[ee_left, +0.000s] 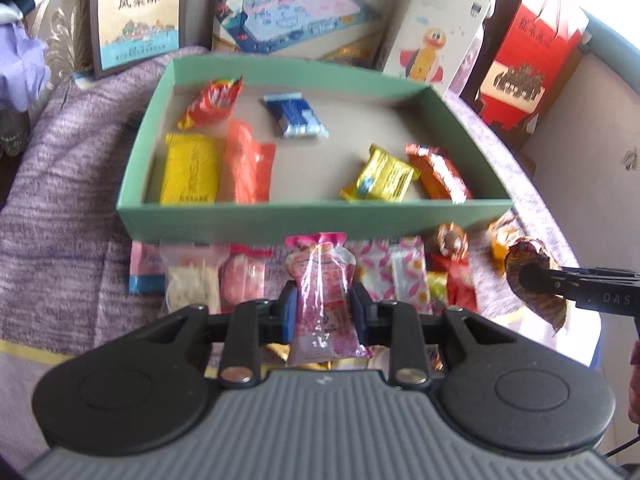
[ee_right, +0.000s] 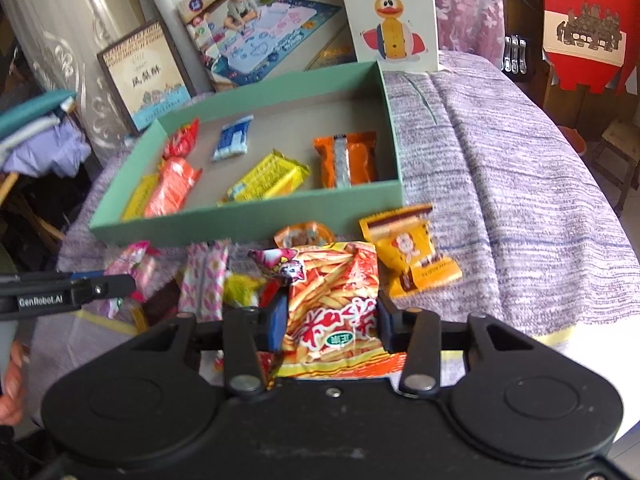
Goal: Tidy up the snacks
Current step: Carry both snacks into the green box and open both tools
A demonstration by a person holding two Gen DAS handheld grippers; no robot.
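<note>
Left tongs (ee_left: 325,312) are clamped on a clear pink snack pouch (ee_left: 324,300), lifted just above the loose snack pile (ee_left: 400,276). Right tongs (ee_right: 330,320) are clamped on an orange fries-print chip bag (ee_right: 334,300). The green box (ee_left: 280,216) sits just beyond both, already holding a few packets, on the purple-covered desk (ee_right: 500,184).
</note>
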